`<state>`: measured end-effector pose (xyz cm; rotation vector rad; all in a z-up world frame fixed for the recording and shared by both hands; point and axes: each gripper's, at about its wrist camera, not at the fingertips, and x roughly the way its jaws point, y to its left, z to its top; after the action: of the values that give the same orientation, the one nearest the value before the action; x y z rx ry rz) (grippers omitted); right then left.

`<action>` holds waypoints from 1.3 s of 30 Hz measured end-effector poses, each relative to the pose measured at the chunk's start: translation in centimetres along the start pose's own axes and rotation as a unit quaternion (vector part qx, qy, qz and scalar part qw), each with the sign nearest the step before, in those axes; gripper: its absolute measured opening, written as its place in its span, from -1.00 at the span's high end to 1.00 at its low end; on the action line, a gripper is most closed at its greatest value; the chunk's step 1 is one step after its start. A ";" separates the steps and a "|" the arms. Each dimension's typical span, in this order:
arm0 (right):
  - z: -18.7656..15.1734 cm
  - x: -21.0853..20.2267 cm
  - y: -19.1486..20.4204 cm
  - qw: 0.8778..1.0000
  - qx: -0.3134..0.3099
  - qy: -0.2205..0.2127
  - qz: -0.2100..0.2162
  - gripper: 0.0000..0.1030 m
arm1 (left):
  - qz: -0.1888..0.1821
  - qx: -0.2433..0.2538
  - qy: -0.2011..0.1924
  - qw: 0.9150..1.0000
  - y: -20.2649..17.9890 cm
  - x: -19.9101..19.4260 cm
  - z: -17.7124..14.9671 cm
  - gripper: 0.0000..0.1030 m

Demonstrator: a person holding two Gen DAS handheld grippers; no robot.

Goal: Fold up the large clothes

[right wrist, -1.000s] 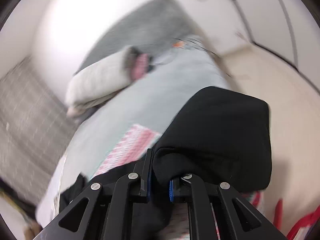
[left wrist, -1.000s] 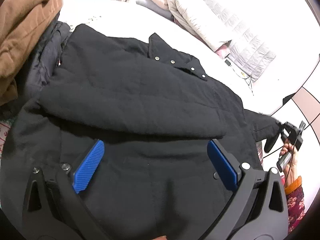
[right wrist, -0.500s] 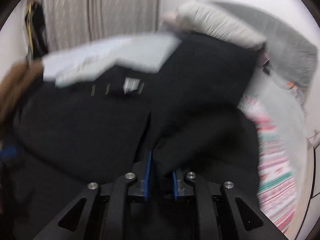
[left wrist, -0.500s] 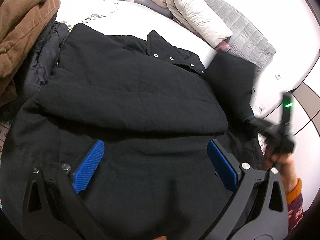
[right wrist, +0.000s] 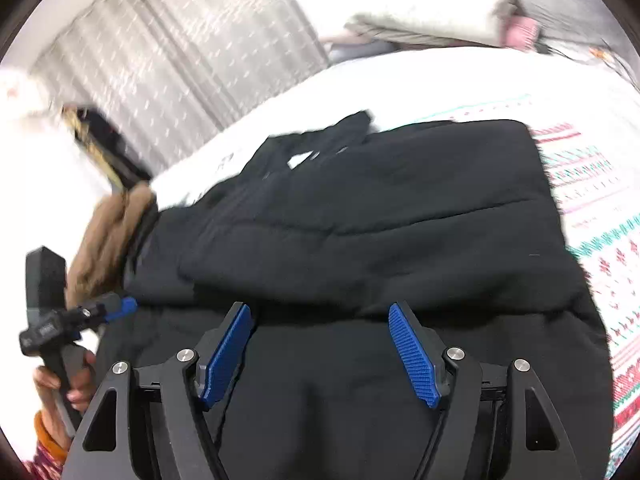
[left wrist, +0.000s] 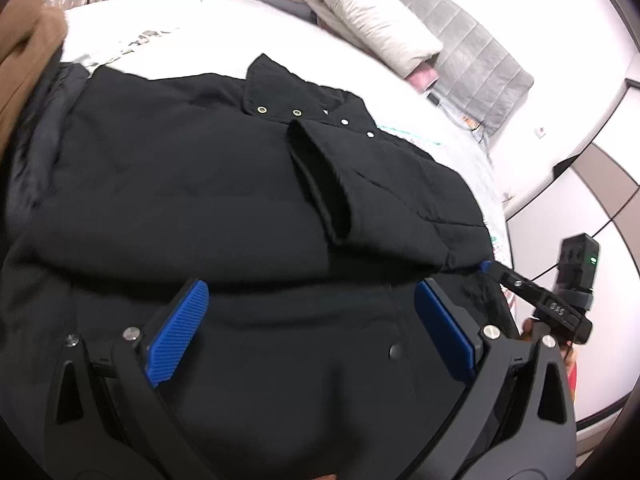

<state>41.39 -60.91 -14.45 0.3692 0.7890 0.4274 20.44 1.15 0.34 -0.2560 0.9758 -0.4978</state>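
Black coat [left wrist: 192,184]: flat on the bed [left wrist: 208,28], both sleeves laid across the chest, probably to narrow it for folding. Left gripper [left wrist: 312,332]: jaws wide, empty, over the hem. Right gripper [right wrist: 324,352]: jaws wide, empty, just beside the right sleeve [left wrist: 384,196]

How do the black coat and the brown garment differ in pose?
The black coat lies spread flat on the bed with both sleeves folded across it; the brown garment sits bunched in a heap beside it. The coat shows collar snaps; the brown one shows none. Neither is gripped.
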 end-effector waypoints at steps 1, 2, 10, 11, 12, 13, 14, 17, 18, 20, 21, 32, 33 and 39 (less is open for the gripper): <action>0.8 -0.3 -0.8 1.000 0.014 -0.004 -0.010 -0.41 | 0.002 0.001 0.008 1.000 -0.5 0.8 0.7 -0.98; 1.3 -0.6 -1.7 0.999 0.030 -0.009 -0.026 -0.41 | 0.000 -0.001 0.017 1.000 -1.0 1.9 1.5 -0.97; 1.7 -2.7 -4.7 0.993 0.061 -0.071 -0.074 -0.41 | 0.004 -0.045 0.053 0.998 -2.7 9.4 4.8 0.74; 1.9 -2.8 -5.4 0.992 0.071 -0.081 -0.071 -0.41 | 0.004 -0.046 0.034 0.998 -2.9 8.7 4.6 0.76; 1.9 -2.8 -6.1 0.991 0.079 -0.086 -0.068 -0.41 | 0.015 -0.040 0.009 0.999 -3.4 7.6 4.3 0.77; 2.0 -2.7 -6.5 0.990 0.085 -0.089 -0.069 -0.41 | 0.030 -0.038 0.001 0.999 -3.7 6.9 3.8 0.77; 2.2 -2.3 -7.0 0.989 0.087 -0.090 -0.075 -0.41 | 0.059 -0.039 -0.005 0.997 -3.7 6.4 3.1 0.75; 2.1 -1.9 -7.7 0.987 0.088 -0.084 -0.109 -0.41 | 0.144 -0.030 0.010 0.989 -3.4 7.2 1.5 0.38; 2.0 -1.8 -7.8 0.985 0.083 -0.081 -0.125 -0.41 | 0.155 -0.025 0.011 0.988 -3.4 7.2 1.4 0.38; 2.0 -1.5 -7.8 0.983 0.069 -0.075 -0.154 -0.41 | 0.156 -0.017 -0.001 0.988 -4.1 6.3 1.7 0.37; 2.0 -1.5 -7.5 0.982 0.060 -0.073 -0.166 -0.41 | 0.157 -0.009 -0.019 0.987 -4.8 5.7 2.0 0.36; 1.4 0.9 -7.3 0.974 -0.005 -0.028 -0.223 -0.41 | 0.105 0.100 -0.017 0.989 -7.0 9.5 1.0 -0.30; 1.3 1.1 -7.6 0.974 -0.006 -0.021 -0.226 -0.41 | 0.102 0.106 -0.020 0.989 -6.5 9.9 0.3 -0.31; 1.4 1.1 -6.7 0.962 -0.028 0.008 -0.271 -0.41 | 0.099 0.118 -0.004 0.988 -7.2 8.5 -0.3 -0.45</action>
<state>44.64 -66.24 -17.35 0.0861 0.8558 -0.0624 22.03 -9.43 -2.96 0.0519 0.9137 -0.4259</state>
